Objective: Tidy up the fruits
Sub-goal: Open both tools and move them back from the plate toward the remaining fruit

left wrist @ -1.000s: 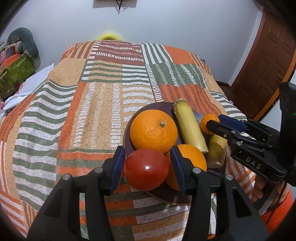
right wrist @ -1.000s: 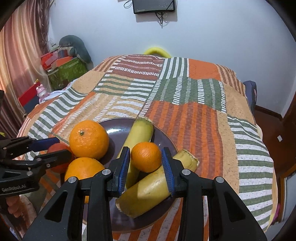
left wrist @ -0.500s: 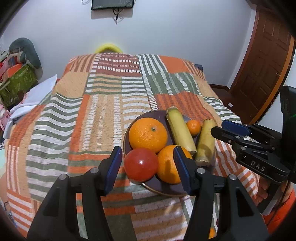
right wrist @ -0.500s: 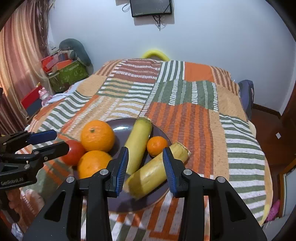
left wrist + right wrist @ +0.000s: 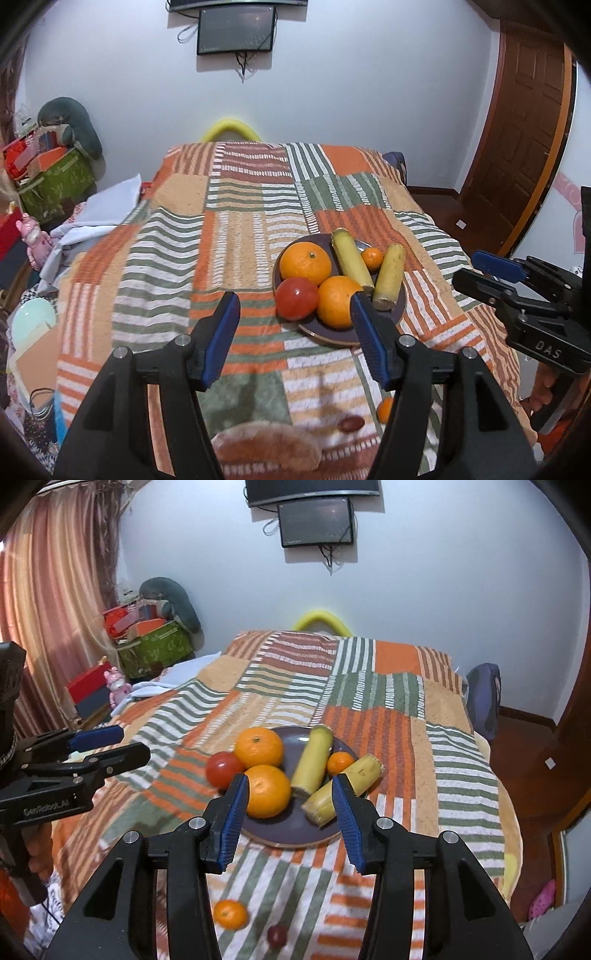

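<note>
A dark plate [image 5: 320, 336] [image 5: 295, 832] on the patchwork bed holds two big oranges [image 5: 305, 262] [image 5: 266, 791], a red tomato [image 5: 296, 298] [image 5: 223, 769], a small mandarin [image 5: 372, 257] [image 5: 340, 762] and two yellow banana pieces [image 5: 388, 280] [image 5: 343, 786]. My left gripper [image 5: 295, 338] is open and empty, above the bed just short of the plate. My right gripper [image 5: 286, 814] is open and empty, over the plate's near edge. A loose mandarin [image 5: 229, 914] [image 5: 385, 409] and a small dark red fruit [image 5: 277, 936] [image 5: 351, 424] lie on the bed close to me.
The striped quilt [image 5: 229, 236] covers the whole bed. A tan flat object [image 5: 266, 448] lies at the near edge. Boxes and a grey plush [image 5: 166, 602] stand at the left, a curtain [image 5: 48, 590] further left, a wooden door [image 5: 517, 129] at the right.
Both grippers have pulled back and up from the plate, empty. The tomato and small mandarin they stood around rest on the plate. The loose fruits near me have come into view.
</note>
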`<state>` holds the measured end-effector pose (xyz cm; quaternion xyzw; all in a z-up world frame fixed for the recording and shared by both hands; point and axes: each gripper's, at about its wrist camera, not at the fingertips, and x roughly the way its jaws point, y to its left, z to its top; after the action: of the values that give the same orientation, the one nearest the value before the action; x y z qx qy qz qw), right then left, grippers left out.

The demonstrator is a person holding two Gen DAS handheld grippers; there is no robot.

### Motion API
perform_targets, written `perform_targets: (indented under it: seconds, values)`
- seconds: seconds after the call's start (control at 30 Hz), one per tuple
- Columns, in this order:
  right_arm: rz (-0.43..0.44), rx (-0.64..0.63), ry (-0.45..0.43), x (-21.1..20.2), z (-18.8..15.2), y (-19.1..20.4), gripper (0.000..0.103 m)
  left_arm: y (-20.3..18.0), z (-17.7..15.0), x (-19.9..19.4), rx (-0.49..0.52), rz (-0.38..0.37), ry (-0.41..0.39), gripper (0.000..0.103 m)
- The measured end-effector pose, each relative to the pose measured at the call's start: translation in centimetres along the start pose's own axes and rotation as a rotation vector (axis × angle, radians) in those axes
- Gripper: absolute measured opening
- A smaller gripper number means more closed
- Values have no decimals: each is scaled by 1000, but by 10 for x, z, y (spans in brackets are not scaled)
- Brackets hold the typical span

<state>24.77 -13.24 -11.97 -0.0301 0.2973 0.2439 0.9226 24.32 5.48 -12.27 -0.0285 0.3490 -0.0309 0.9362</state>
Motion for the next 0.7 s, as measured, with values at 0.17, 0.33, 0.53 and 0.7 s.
perform_targets:
  seconds: [0.17,0.33,0.53,0.7]
  values:
    - [-4,-17,-9,-17,-13,15,45,6,-15,-25,-3,4,-9,62]
    - [12,-19,6,-21,-26,25,45,14,-39,-36,5,30,17,62]
    - [28,7,67,-7,-50,29,45,25,-66,-28,-16,17,88,62]
    - [49,30,142,9,-70,30,45,31,-89,-11,-17,10,151,68]
